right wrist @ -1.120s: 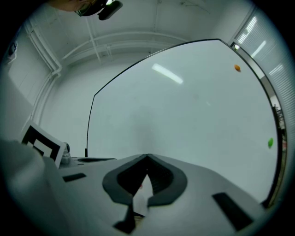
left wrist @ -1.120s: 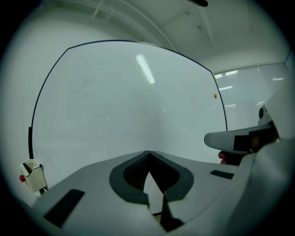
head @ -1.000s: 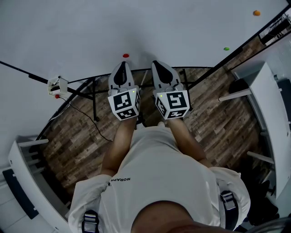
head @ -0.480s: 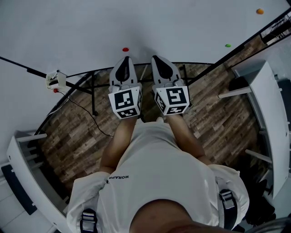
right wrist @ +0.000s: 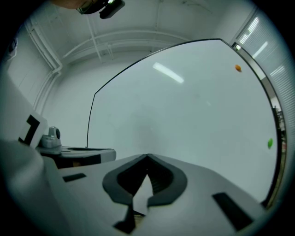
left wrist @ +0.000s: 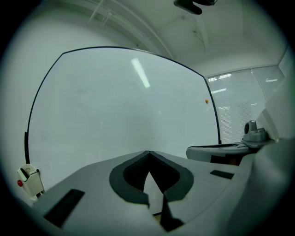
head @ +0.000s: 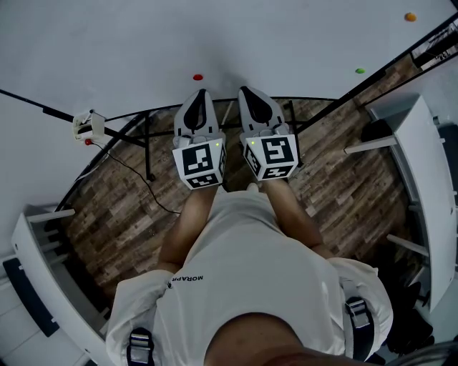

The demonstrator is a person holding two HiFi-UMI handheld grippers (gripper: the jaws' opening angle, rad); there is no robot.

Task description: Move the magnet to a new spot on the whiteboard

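Three small round magnets sit on a large whiteboard (head: 129,43) that fills the top of the head view. A red magnet (head: 198,77) is stuck low on the board, near its bottom edge. A green magnet (head: 360,71) sits well to the right of it, and an orange magnet (head: 409,16) is higher and further right, close to the board's dark right-hand frame. The pictures do not show which of them is to be moved.

The left tongs (head: 201,94) point at the board, with their tip just below the red magnet but apart from it. The right tongs (head: 244,91) are held just beside them, parallel. In both gripper views the two jaws meet at a point with nothing between them, so both tongs are closed and empty. The right gripper view shows the orange and green magnets off to its right.

A small white device (head: 89,127) with a red spot is clipped at the board's lower left edge. Beneath the board lies a wood-patterned floor (head: 114,214). The person (head: 243,286), in a white shirt, stands facing the board with forearms stretched forward.
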